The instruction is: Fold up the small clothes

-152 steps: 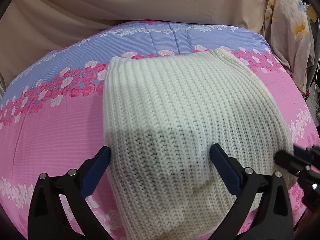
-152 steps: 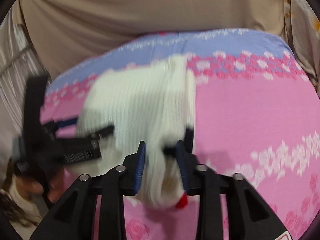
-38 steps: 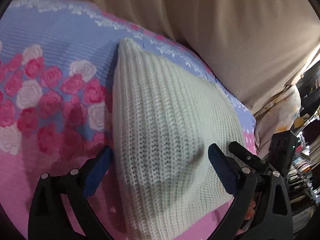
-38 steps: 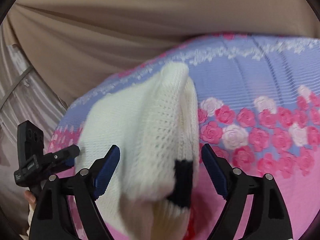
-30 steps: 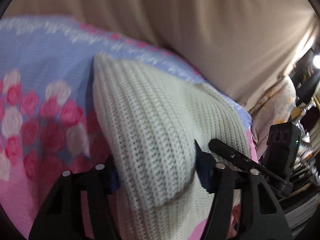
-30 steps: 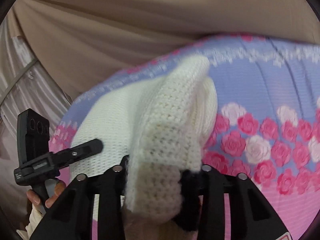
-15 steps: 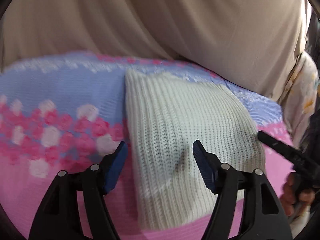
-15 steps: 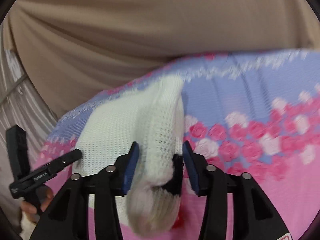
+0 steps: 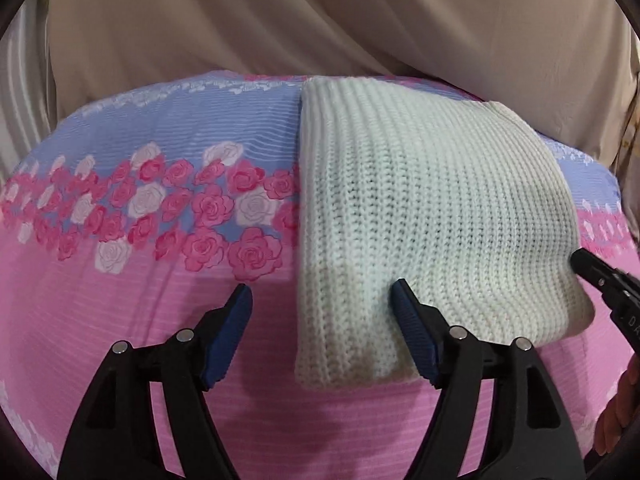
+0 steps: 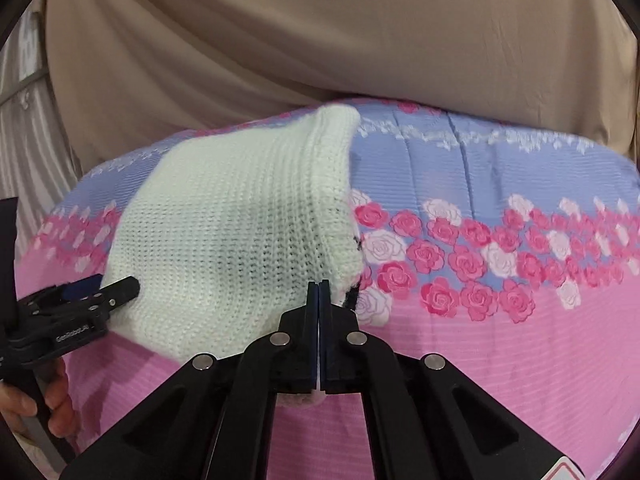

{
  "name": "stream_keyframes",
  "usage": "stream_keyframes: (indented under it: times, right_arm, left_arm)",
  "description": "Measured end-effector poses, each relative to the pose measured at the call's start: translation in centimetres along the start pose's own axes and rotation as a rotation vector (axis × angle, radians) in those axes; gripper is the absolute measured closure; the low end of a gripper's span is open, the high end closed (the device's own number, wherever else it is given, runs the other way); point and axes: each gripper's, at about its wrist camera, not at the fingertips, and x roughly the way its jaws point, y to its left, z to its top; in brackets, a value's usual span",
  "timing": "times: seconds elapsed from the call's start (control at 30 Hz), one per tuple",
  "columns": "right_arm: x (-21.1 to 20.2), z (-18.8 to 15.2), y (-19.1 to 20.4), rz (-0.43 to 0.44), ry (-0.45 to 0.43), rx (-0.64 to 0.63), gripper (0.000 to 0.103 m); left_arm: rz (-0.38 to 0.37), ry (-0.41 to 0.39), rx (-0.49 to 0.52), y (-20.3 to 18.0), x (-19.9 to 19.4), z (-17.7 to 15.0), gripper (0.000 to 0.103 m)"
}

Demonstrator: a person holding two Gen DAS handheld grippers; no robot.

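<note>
A cream knit sweater (image 9: 432,208) lies folded on the bed, its ribbed top side up. My left gripper (image 9: 320,294) hovers over its near left corner with the jaws opening wide. The right blue pad (image 9: 412,332) is above the knit, the left one over bare sheet, and neither presses on anything. In the right wrist view the sweater (image 10: 240,232) sits left of centre, with dark bits showing at its right edge. My right gripper (image 10: 319,292) is shut at that near right edge, with nothing thick between the pads. Each gripper's tip shows in the other's view.
The bedsheet (image 9: 120,320) is pink near me, with a band of roses and a blue strip farther back. A beige curtain (image 10: 320,40) hangs behind the bed. A person's hand (image 10: 24,404) holds the left gripper's handle at the left edge.
The left jaws let go of the sweater, spread wider and shifted left. The right jaws, earlier around the lifted right edge, have closed completely. The sweater now lies flat.
</note>
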Motion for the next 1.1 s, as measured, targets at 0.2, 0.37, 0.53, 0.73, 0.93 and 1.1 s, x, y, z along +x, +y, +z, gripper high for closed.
stream_keyframes:
  times: [0.2, 0.37, 0.53, 0.73, 0.93, 1.1]
  right_arm:
    - [-1.6, -0.2, -0.1, 0.010, -0.015, 0.051, 0.103]
    - [-4.4, -2.9, 0.6, -0.038, -0.034, 0.064, 0.088]
    - [-4.3, -7.2, 1.0, -0.105, 0.010, 0.062, 0.077]
    - [-4.7, -9.7, 1.5, -0.081, 0.044, 0.094, 0.055]
    - [-5.2, -10.2, 2.2, -0.105, 0.029, 0.084, 0.044]
    - [-5.3, -10.4, 2.1, -0.118, 0.036, 0.103, 0.044]
  left_arm:
    - [0.085, -0.050, 0.047, -2.3, -1.5, -1.2, 0.028]
    - [0.096, -0.078, 0.027, -2.7, -3.5, -3.1, 0.016]
    - [0.076, -0.049, 0.002, -3.4, -4.2, -5.0, 0.013]
    - [0.099, -0.010, -0.010, -4.2, -4.0, -7.5, 0.013]
    - [0.113, -0.034, 0.035, -5.7, -4.9, -8.6, 0.010]
    - [0.163, -0.060, 0.053, -6.5, -5.6, -9.1, 0.010]
